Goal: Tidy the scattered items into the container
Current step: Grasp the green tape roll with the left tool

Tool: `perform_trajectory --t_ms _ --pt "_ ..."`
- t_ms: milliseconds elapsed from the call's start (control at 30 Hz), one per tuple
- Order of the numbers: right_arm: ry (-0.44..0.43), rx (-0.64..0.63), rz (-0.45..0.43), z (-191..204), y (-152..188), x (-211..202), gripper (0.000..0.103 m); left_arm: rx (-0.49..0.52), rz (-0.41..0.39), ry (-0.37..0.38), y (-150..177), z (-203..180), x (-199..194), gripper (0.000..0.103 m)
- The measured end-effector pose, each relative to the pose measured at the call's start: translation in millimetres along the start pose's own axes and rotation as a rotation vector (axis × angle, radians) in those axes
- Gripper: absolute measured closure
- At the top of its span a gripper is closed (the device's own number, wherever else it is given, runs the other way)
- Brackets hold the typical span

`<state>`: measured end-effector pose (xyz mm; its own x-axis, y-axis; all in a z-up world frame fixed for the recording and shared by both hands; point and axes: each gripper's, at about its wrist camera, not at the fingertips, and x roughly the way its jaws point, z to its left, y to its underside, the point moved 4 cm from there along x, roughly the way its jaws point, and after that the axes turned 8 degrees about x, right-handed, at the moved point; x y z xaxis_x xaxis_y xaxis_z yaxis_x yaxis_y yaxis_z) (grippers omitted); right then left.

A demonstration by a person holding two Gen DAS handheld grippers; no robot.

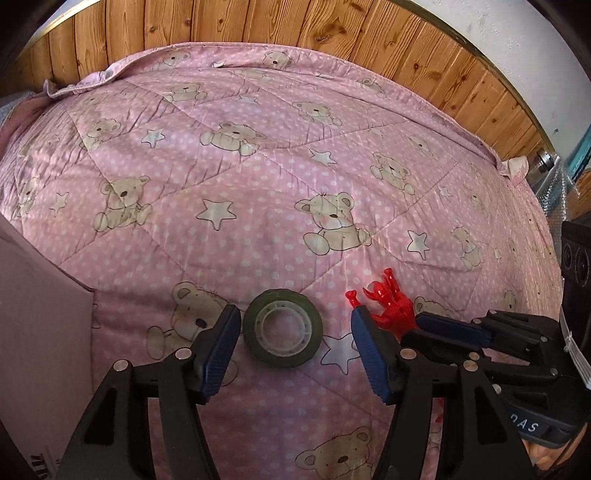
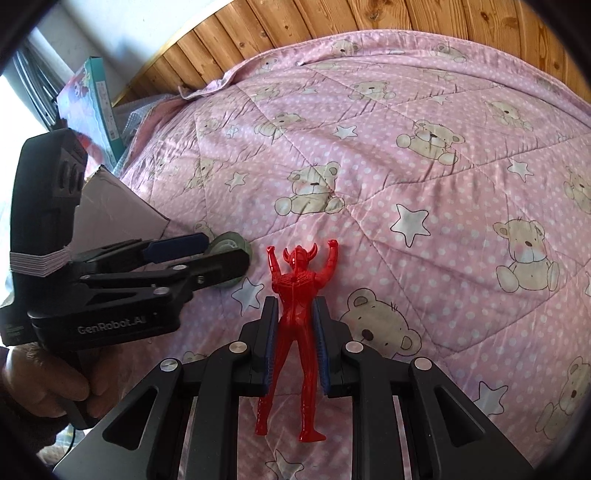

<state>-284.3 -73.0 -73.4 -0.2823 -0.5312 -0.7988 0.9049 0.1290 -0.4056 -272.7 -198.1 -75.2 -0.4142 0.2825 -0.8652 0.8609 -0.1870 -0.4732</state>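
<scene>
- Pink bear-print quilt (image 1: 258,177) covers the bed, soft and puffy under everything we handle; wooden panelling (image 1: 258,26) backs it.
- Our left gripper (image 1: 293,345) hangs spread wide around the green tape roll (image 1: 282,328), lying flat between the pads – neither pad touches it.
- Our right gripper (image 2: 295,343) brackets the red figure (image 2: 295,306) at the waist; whether the pads actually squeeze it, we cannot tell.
- Cardboard box (image 1: 37,314), presumably the container, sits at nine o'clock of the tape.
- Risks: the flat roll may tip as the pads sink into the quilt – and the slim, glossy figure could pivot or slip out.
</scene>
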Motion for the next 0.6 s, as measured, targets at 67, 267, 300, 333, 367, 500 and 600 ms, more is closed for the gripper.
perform_trajectory --t_ms 67,267,300,333,367,500,600 --pt "0.001 0.011 -0.003 -2.1 1.9 -0.8 0.083 0.032 0.028 -0.046 5.4 -5.2 8.4 0.046" --pt "-0.004 0.024 -0.031 0.1 8.3 -14.3 0.083 0.039 -0.04 -0.069 15.9 -9.4 -13.5 0.054" --pt "-0.006 0.022 -0.035 2.0 9.4 -16.9 0.083 0.033 -0.049 -0.062 17.3 -9.8 -19.1 0.054" --pt "-0.009 0.022 -0.038 4.4 10.7 -19.3 0.083 0.028 -0.053 -0.059 18.4 -10.3 -24.7 0.054" --pt "-0.011 0.023 -0.04 6.6 11.8 -21.5 0.083 0.026 -0.059 -0.059 19.7 -11.0 -30.2 0.054" --pt "-0.016 0.021 -0.049 18.9 19.4 -32.4 0.083 0.011 -0.076 -0.043 23.1 -16.8 -54.1 0.054" --pt "-0.015 0.017 -0.059 29.0 25.9 -41.5 0.083 0.01 -0.089 -0.03 27.5 -22.8 -71.5 0.054"
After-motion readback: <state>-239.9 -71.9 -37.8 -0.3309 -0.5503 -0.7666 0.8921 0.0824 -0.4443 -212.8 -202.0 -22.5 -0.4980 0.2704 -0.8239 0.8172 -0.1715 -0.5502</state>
